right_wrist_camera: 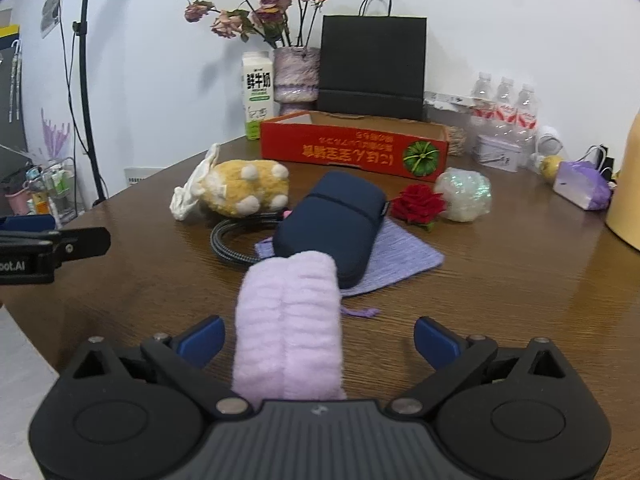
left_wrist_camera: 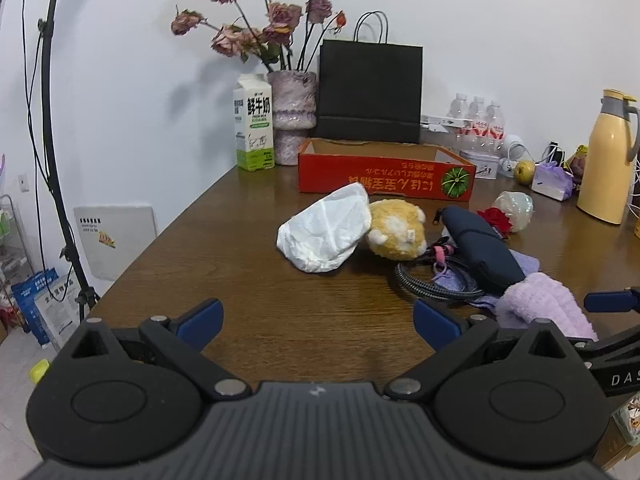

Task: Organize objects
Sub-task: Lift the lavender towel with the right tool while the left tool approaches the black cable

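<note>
An open red cardboard box (left_wrist_camera: pixel 384 176) (right_wrist_camera: pixel 352 148) stands at the back of the brown table (left_wrist_camera: pixel 248 264). In front of it lie a white plastic bag (left_wrist_camera: pixel 324 232), a yellow plush hamster (right_wrist_camera: pixel 248 188), a navy pouch (right_wrist_camera: pixel 332 224) on a lilac drawstring bag (right_wrist_camera: pixel 404 256), a black braided cable (right_wrist_camera: pixel 232 240), a red rose (right_wrist_camera: pixel 418 202) and an iridescent wrapped bundle (right_wrist_camera: pixel 464 194). A fluffy lilac cloth (right_wrist_camera: pixel 288 328) lies lengthwise between the spread fingers of my right gripper (right_wrist_camera: pixel 319 340), which is open and not clamping it. My left gripper (left_wrist_camera: pixel 318 324) is open over bare table, left of the pile.
A milk carton (left_wrist_camera: pixel 254 124), a vase of dried roses (left_wrist_camera: pixel 290 116) and a black paper bag (left_wrist_camera: pixel 370 92) line the back wall. Water bottles (right_wrist_camera: pixel 504 116), a purple bag (right_wrist_camera: pixel 582 184) and a yellow jug (left_wrist_camera: pixel 606 160) stand at the right. The table's left edge drops to a light stand (left_wrist_camera: pixel 60 184).
</note>
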### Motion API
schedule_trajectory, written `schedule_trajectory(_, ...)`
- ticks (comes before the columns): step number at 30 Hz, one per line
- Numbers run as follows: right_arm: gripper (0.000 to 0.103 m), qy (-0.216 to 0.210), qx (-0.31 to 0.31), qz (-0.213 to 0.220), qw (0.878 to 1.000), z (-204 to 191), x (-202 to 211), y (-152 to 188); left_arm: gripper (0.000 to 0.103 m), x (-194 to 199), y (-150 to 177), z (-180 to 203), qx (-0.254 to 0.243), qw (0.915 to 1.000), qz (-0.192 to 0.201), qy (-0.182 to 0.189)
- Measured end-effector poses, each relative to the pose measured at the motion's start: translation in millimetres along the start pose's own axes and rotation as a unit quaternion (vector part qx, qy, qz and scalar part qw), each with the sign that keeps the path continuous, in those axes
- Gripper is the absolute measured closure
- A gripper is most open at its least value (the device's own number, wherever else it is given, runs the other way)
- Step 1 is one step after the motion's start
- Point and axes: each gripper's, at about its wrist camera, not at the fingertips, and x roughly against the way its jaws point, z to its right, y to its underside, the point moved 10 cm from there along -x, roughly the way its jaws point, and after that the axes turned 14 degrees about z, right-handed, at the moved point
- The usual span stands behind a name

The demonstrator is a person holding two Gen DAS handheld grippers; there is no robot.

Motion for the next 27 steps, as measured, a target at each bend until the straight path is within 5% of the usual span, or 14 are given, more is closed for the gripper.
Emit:
schedule_trajectory(12,0.026,-0.034,-0.016,-0.022,0.999,-10,-20,6,0.0,-9,6,-11,0.01,0.9999,-0.012,-0.005)
schedule_trajectory(24,0.019,-0.046,0.009,-0.05,0.998,-11,-29,6,0.0,-13,8,-8,0.021,0.9996,-0.017,-0.002)
schedule_trajectory(26,0.031,-0.039,0.006,-0.043,0.998,-10,-28,5,0.0,-12,7,-7,0.022,0.9997,-0.015,-0.002)
schedule_trajectory(27,0.047,-0.04,0.003,-0.038,0.998,-9,-27,3,0.0,-11,6,-7,0.022,0.9997,-0.014,-0.002)
